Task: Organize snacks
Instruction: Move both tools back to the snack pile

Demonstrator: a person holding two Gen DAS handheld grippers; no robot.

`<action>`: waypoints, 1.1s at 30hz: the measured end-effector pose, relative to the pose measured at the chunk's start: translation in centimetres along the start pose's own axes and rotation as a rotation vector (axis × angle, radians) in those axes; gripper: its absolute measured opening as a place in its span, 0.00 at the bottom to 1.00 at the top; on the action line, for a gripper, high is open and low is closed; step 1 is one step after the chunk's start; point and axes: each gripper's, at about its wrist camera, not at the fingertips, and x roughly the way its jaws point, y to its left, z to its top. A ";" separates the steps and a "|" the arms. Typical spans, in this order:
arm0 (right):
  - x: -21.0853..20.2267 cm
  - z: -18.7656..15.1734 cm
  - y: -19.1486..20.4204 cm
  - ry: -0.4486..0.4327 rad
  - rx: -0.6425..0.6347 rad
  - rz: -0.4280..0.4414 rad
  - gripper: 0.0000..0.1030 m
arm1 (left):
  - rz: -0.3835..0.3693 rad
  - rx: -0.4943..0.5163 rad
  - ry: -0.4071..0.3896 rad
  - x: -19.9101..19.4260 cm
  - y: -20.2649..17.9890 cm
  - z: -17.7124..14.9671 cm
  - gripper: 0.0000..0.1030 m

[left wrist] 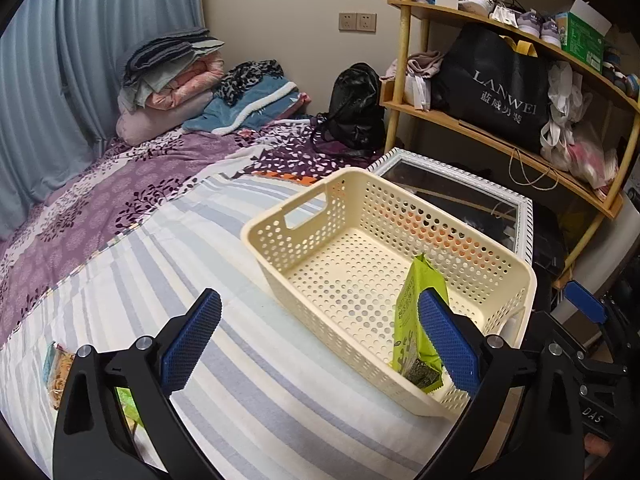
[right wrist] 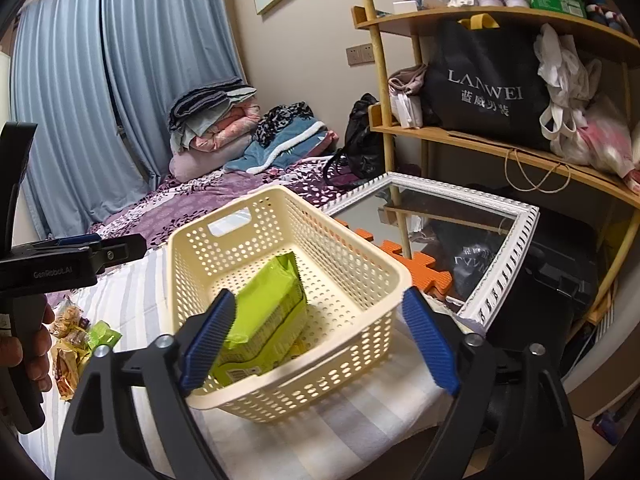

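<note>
Cream perforated plastic, the rectangular basket (right wrist: 280, 292) with cut-out handles sits on the striped blue-and-white bedsheet (left wrist: 248, 396), straight ahead of both pairs of jaws; inside it a lime-green foil snack packet (right wrist: 266, 316) leans near the corner closest to the right gripper (right wrist: 318, 340), tilted rather than flat; in the right wrist view the packet lies just beyond the left-hand blue ribbed pad (right wrist: 208, 344), which overlaps its edge, though whether pad and packet touch cannot be told; the opposite pad stands outside the basket's near rim, so the right jaws are spread wide and nothing is pressed between them.

The left gripper (left wrist: 320, 344) has its jaws fully apart as well, with only striped sheet and the basket's near wall between the blue pads; in its view the green packet stands almost upright behind the right-hand pad, inside the basket.

Off to the left of the right jaws, loose snack packets (right wrist: 76, 340) in clear, yellow and green wrappers lie in a small heap on the sheet, apart from the basket; just beside them a person's hand (right wrist: 28, 360) grips the black handle of the left gripper; beyond the basket a white-framed mirror (right wrist: 500, 240) lies beside the bed, below a wooden shelf (right wrist: 480, 140) carrying a black shopping bag (right wrist: 484, 88).
</note>
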 end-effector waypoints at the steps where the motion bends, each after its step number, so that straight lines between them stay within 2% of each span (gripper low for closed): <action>1: -0.1 0.0 0.1 -0.001 -0.002 0.003 0.85 | 0.008 -0.001 -0.004 -0.3 0.2 0.0 0.97; 8: -0.3 0.1 1.4 0.010 -0.018 0.036 0.86 | 0.057 -0.024 -0.019 -1.8 1.9 -0.6 0.97; 15: -0.1 0.3 3.4 0.040 -0.058 0.091 0.95 | 0.092 -0.055 -0.023 -3.1 3.8 -1.5 0.97; 20: 0.3 -0.1 5.6 0.092 -0.102 0.135 0.95 | 0.110 -0.089 -0.026 -4.2 5.5 -2.4 0.97; 33: -0.7 -0.7 10.7 0.092 -0.182 0.202 0.95 | 0.167 -0.190 -0.038 -7.4 10.3 -5.4 0.97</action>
